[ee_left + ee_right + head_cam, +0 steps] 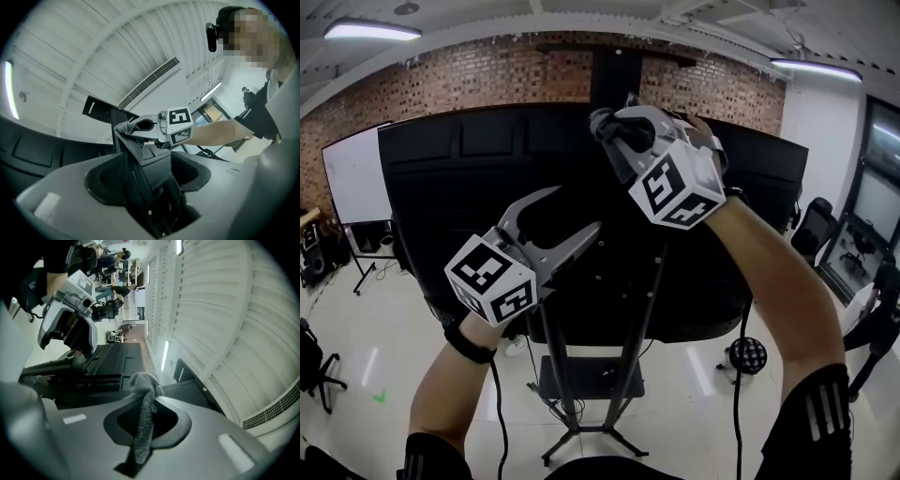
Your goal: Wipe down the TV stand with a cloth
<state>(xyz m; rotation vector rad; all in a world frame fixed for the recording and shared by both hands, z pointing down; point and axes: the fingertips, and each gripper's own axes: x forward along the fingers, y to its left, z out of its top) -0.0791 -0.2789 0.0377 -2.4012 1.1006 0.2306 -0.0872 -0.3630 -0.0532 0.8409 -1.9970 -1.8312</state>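
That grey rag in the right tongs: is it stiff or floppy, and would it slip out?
Probably floppy: the cloth sits bunched and limp between the right tongs. Likely light, since it drapes in a thin strip. Its fuzzy weave looks unlikely to slip.

No legible text or numbers.

The cloth point(143, 427) is grey, soft and fuzzy. The right gripper point(623, 131) and the left gripper point(578, 211) look like smooth grey plastic, a bit shiny. The TV stand point(591, 380) looks like dull black metal. The TV back point(469, 178) is matt black plastic. The floor point(694, 412) is shiny, and the brick wall point(487, 75) is rough.
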